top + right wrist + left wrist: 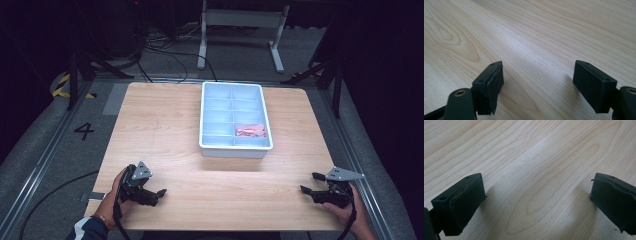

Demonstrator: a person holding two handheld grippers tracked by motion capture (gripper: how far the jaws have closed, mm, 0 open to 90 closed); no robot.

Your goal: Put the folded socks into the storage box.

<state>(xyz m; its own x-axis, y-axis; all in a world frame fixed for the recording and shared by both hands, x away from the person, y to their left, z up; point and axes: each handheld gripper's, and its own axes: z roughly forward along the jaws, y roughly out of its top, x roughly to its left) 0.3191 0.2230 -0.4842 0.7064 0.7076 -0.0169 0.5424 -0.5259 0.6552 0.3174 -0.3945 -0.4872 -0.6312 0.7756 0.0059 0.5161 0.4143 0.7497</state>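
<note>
The left gripper [151, 196] sits low over the near left corner of the table [165, 130], held in the person's left hand [116, 200], its jaws spread wide with nothing between them. In its own view, the left gripper [534, 202] shows only bare wood grain between the two black pads [466, 202]. The right gripper [314, 183] is held at the near right corner in the right hand [350, 212], jaws likewise wide apart and holding nothing; in its own view the right gripper [537, 82] frames plain tabletop.

The table is pale wood laminate with a flowing grain, square with rounded corners. The jaws are blocky black plastic faced with dark padding, and each gripper carries a grey three-cornered plate.

A white plastic tray [235, 146], rectangular and split into compartments, stands at the far middle of the table, well apart from both grippers. Something pink [250, 131] and crumpled lies in a right-hand compartment near the tray's front; what it is I cannot tell.

Open wood lies between the grippers and around the tray on all sides.
</note>
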